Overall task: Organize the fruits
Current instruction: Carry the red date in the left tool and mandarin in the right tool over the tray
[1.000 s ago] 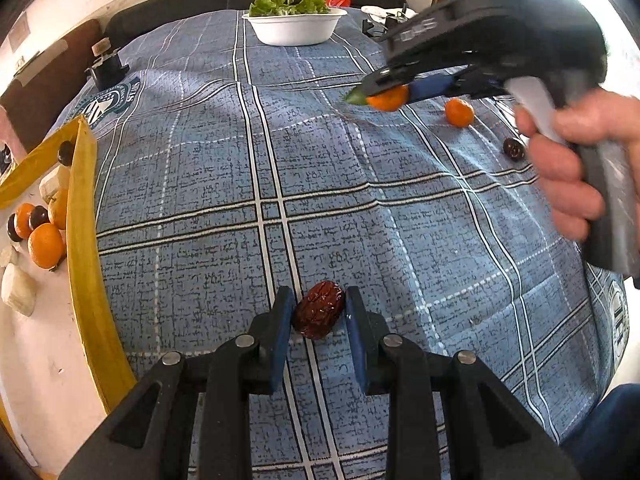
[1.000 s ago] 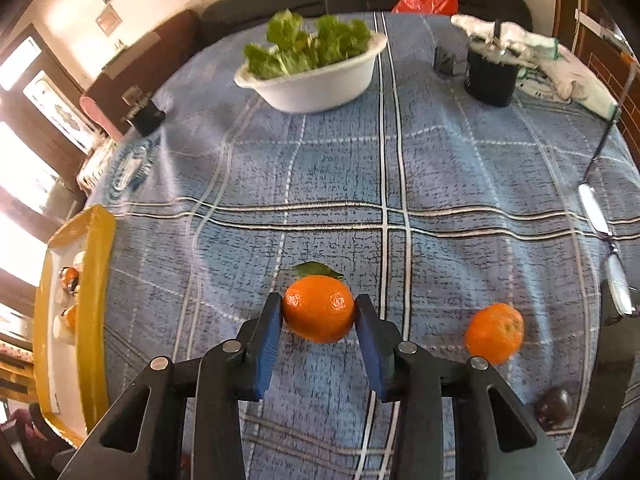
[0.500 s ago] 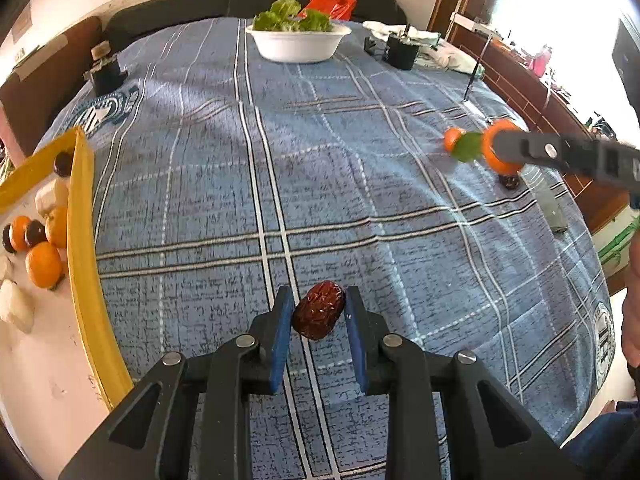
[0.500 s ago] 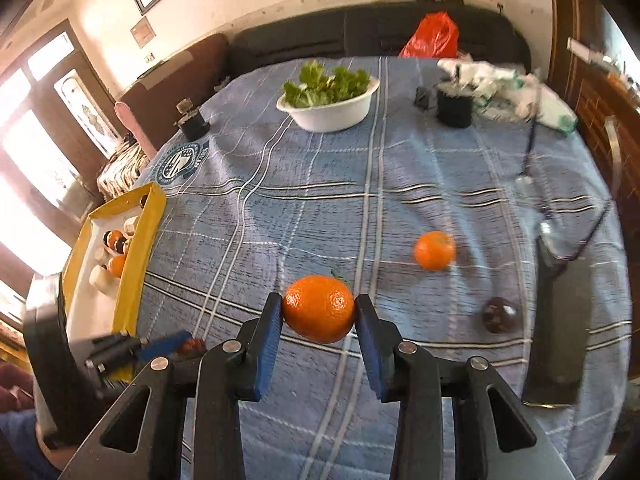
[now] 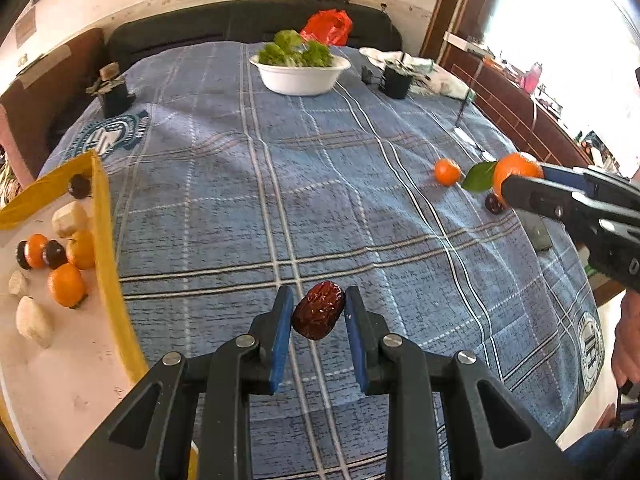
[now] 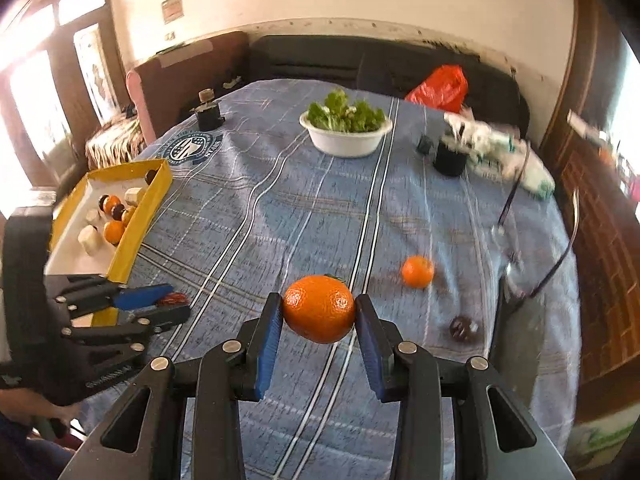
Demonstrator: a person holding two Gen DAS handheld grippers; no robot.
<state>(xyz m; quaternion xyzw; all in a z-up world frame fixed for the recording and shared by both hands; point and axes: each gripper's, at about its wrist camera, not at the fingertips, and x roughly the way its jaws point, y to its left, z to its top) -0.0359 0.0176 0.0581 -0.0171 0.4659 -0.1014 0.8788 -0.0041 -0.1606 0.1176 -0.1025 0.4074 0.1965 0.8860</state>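
Fruit in both grips: my left gripper [image 5: 318,314] has its jaws pinching a wrinkled red date [image 5: 319,315], low centre of frame, lifted off the counter [image 5: 240,184]. My right gripper [image 6: 318,322] clamps a leafy orange [image 6: 319,308]. I judge this the carry step. The yellow tray [image 6: 130,232], at left, holds sorted fruit; next, swing both over its rim and release. One small orange [image 6: 417,271] and a dark fruit [image 6: 462,327] wait at right.

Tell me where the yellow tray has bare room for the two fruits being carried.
The yellow tray is bare along its near stretch. Its far half is crowded with oranges, dark fruits and pale pieces. The tablecloth beside it is open.
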